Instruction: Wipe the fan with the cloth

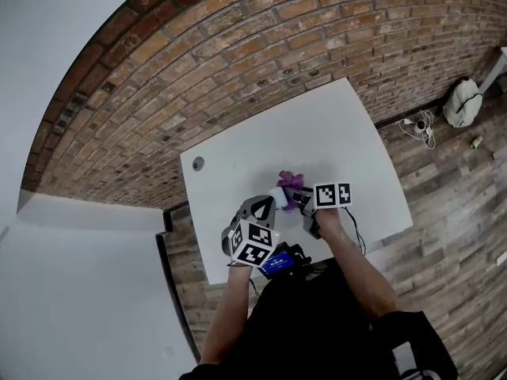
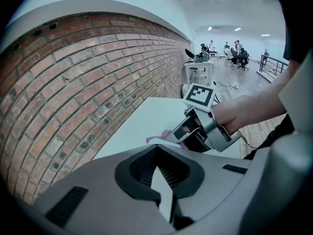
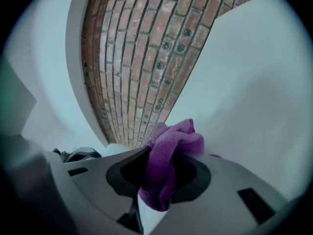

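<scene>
Head view, with both gripper views. The right claw [image 1: 299, 201] [image 3: 161, 180] is clamped on a purple cloth [image 1: 291, 182] [image 3: 171, 146], which bunches out ahead of its jaws, above the white surface [image 1: 317, 125] near its front edge. The left claw [image 1: 268, 206] [image 2: 162, 173] has its jaws together, just beside the right one. A small white object [image 1: 277, 194] sits at its tip; whether it is gripped cannot be told. The surface stands against a brick wall [image 1: 238, 38].

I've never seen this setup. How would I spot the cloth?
Start at the white rectangular table beside the brick wall. Over the half nearest the person, the right tongs pinch a crumpled purple fleecy cloth, the only brightly coloured thing on the tabletop.
</scene>
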`<state>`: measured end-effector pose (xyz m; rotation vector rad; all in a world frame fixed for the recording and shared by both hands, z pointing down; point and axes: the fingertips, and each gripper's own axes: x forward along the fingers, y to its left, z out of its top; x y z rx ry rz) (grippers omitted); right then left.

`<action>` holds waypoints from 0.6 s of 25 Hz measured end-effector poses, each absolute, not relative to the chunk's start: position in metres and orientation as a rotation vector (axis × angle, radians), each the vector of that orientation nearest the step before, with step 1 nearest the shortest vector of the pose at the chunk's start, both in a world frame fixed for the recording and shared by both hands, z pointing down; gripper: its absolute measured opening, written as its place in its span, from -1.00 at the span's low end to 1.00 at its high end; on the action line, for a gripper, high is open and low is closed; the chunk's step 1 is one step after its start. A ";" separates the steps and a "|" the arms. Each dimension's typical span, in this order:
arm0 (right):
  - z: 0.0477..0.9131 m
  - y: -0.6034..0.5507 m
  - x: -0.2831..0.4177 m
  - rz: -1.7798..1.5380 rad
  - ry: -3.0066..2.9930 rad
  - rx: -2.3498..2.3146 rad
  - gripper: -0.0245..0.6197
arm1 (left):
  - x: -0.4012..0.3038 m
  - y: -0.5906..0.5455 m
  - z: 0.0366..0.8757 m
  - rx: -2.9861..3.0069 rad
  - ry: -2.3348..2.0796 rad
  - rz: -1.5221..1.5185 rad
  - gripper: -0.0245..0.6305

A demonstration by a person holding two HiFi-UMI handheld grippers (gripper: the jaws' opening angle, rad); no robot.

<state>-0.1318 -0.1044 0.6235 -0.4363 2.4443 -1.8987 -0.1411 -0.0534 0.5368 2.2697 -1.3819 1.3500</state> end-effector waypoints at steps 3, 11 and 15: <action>0.657 -0.099 -0.127 -1.975 2.434 -0.559 -0.63 | -0.140 -0.054 0.537 2.273 -1.382 1.347 -0.93; 0.669 -0.095 -0.104 -1.878 2.776 -0.700 -0.63 | -0.140 -0.055 0.535 2.276 -1.382 1.325 -0.93; 0.615 -0.116 -0.113 -1.832 2.514 -0.534 -0.63 | -0.137 -0.056 0.535 2.271 -1.400 1.305 -0.93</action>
